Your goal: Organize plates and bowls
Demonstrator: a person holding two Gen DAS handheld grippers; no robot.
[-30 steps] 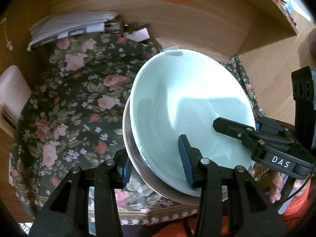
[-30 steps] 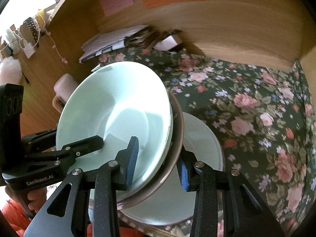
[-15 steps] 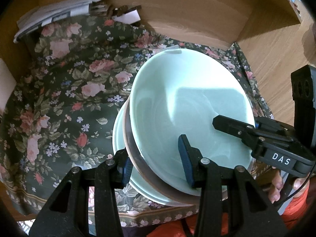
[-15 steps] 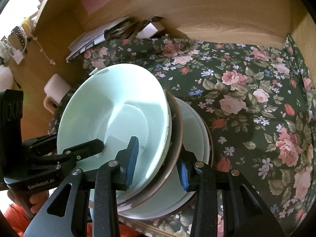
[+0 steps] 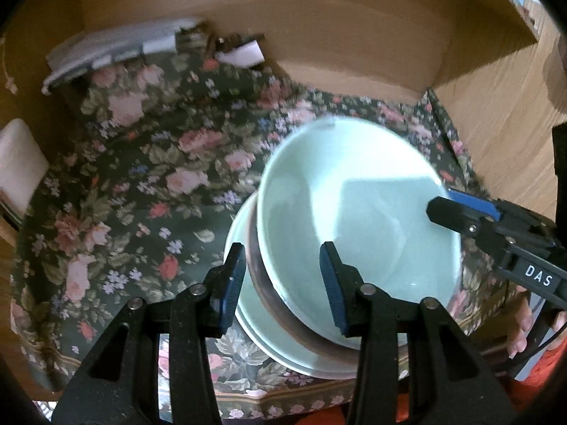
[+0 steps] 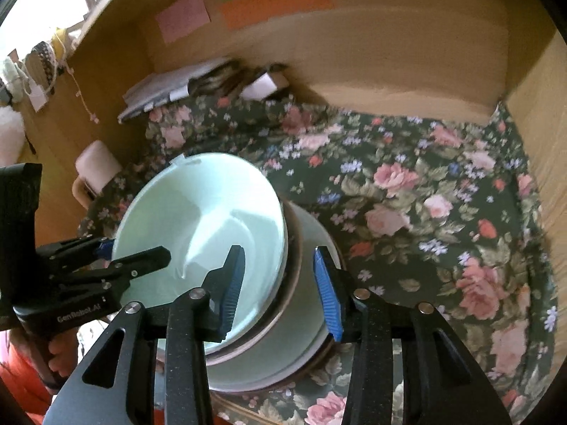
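Dishes sit stacked on the cloth (image 5: 117, 184): bowl (image 5: 354, 226) atop a brown plate (image 5: 273, 301) and green plate (image 5: 248, 304). The left gripper (image 5: 281, 285) straddles the stack's rim, whether pinching I cannot tell. From the right wrist, the right gripper (image 6: 280, 288) brackets the far rim, jaws opening, pads seemingly clear.

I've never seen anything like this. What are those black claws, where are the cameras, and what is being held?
No robot: a person holds a clamp-like tool in each hand, each carrying a wide-angle camera that looks along its fingers. One picture is from the left tool, the other from the right tool. A pale green bowl sits on stacked plates on a flowered cloth. Both tools straddle the bowl's rim. The right tool's jaws are opening, pads clear; whether the left presses is unclear.
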